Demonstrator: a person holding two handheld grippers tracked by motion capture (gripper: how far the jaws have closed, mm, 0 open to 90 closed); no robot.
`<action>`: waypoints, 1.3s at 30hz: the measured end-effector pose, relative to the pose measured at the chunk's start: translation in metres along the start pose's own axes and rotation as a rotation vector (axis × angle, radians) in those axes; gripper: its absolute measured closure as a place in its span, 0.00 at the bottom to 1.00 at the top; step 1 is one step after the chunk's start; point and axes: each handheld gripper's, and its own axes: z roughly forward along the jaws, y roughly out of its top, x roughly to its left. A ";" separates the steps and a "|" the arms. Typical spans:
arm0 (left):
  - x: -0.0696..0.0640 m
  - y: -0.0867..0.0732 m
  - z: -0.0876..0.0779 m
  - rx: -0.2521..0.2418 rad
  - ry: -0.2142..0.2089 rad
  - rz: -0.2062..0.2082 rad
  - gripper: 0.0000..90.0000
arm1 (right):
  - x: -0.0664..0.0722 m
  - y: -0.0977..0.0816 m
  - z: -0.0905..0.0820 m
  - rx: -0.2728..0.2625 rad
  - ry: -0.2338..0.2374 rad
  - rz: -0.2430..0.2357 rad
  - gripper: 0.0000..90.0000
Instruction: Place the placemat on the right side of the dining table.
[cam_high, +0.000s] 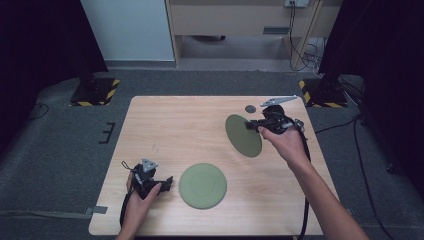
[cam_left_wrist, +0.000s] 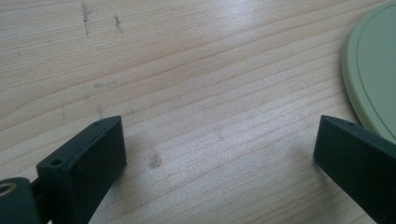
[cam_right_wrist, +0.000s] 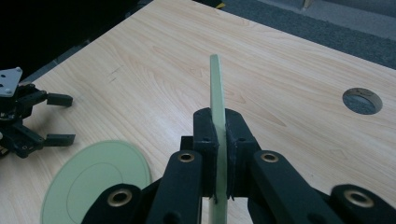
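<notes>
While the right gripper (cam_high: 255, 123) clamps one green plate (cam_high: 243, 135) by its rim, that plate hangs tilted above the table's (cam_high: 170, 125) right side. A second plate (cam_high: 202, 185) lies flat near the front edge — just beside the left gripper (cam_high: 167, 183), whose jaws gape, holding nothing.

Two sage-green plates (cam_high: 202, 185) (cam_high: 243, 135), black jaws, and a pale wood-grain table (cam_high: 175, 125) on grey carpet (cam_high: 60, 150).

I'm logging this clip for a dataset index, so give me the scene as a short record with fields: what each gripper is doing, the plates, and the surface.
surface: light wooden table with a round hole near its far edge
right gripper: shut on the rim of a green plate, held on edge, lifted off the table
left gripper: open, nothing between the jaws, low over the table
second green plate: flat on the table, beside the left gripper
</notes>
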 end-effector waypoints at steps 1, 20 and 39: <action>0.000 0.000 0.000 0.000 0.000 0.000 0.02 | -0.002 0.000 -0.001 -0.001 -0.003 -0.001 0.95; -0.001 0.000 0.000 0.002 0.003 0.008 0.02 | -0.022 -0.004 -0.008 -0.009 -0.044 0.043 0.95; -0.001 0.000 0.001 0.002 0.007 0.013 0.02 | -0.050 -0.010 -0.016 -0.017 -0.105 0.097 0.95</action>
